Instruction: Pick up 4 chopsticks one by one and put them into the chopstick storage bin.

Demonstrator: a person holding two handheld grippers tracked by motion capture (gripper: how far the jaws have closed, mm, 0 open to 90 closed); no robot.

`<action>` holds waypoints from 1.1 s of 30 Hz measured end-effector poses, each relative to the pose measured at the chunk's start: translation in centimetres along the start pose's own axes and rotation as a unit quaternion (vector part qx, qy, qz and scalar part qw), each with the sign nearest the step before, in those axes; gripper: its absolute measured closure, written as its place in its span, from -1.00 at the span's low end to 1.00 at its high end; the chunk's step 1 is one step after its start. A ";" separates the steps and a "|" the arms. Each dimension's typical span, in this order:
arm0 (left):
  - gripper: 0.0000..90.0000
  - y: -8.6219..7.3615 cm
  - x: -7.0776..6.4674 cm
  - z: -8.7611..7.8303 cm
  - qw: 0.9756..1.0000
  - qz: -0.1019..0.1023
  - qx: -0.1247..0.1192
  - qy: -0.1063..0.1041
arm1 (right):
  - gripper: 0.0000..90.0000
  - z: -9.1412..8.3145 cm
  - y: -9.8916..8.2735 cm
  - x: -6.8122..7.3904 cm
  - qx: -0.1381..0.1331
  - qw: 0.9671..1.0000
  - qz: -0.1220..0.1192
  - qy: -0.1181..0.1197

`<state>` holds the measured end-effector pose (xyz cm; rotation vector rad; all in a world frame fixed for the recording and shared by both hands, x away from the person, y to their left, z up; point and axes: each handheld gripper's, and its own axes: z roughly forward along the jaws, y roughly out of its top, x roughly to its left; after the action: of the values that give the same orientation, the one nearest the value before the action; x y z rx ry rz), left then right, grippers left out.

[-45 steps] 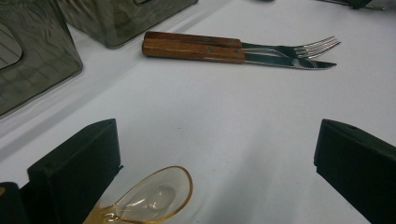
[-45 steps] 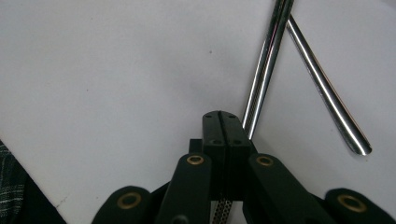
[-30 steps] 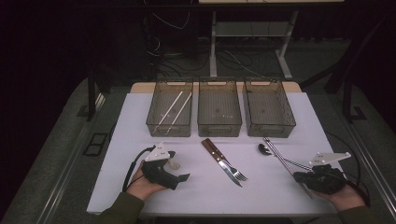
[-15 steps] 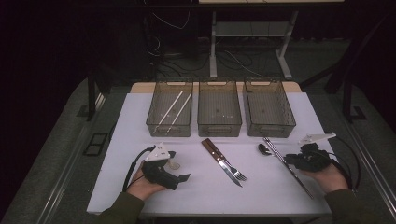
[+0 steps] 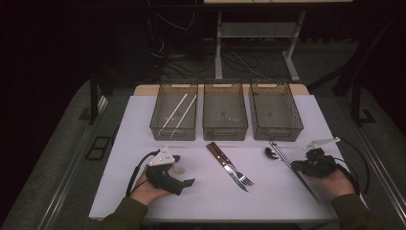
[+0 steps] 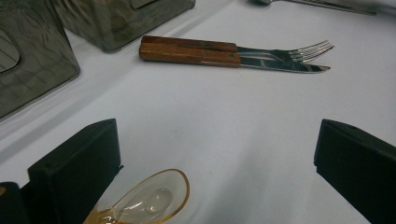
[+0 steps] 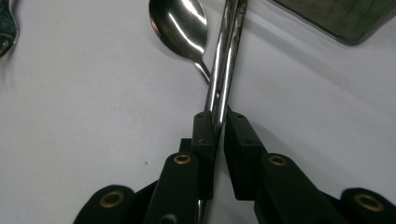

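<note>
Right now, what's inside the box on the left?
Inside the left box lie two pale chopsticks, slanted side by side. The dark tinted walls blur its floor, so anything tiny there can't be made out.

The right gripper [image 5: 299,166] has moved in from the table's right edge onto the metal chopsticks [image 5: 287,160], jaws closing around them.

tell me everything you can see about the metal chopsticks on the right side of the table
The metal chopsticks are a pair of thin, shiny, silver-coloured rods lying side by side on the white table, angled from near the right bin toward the person's right hand. They cross over the handle of the metal spoon. The right hand-held gripper has its black jaws nearly closed around them, one on either side; whether the pads press is hard to tell.
</note>
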<state>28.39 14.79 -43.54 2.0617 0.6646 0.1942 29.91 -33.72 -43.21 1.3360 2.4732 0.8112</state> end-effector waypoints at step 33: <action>-1.00 0.0 0.0 0.0 1.000 0.003 0.001 -0.001 | 0.90 0.1 -0.7 0.3 0.011 1.000 -0.004 -0.026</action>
<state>28.37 14.78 -43.50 2.0650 0.6571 0.1951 29.31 -33.78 -43.71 1.3359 2.4528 0.7387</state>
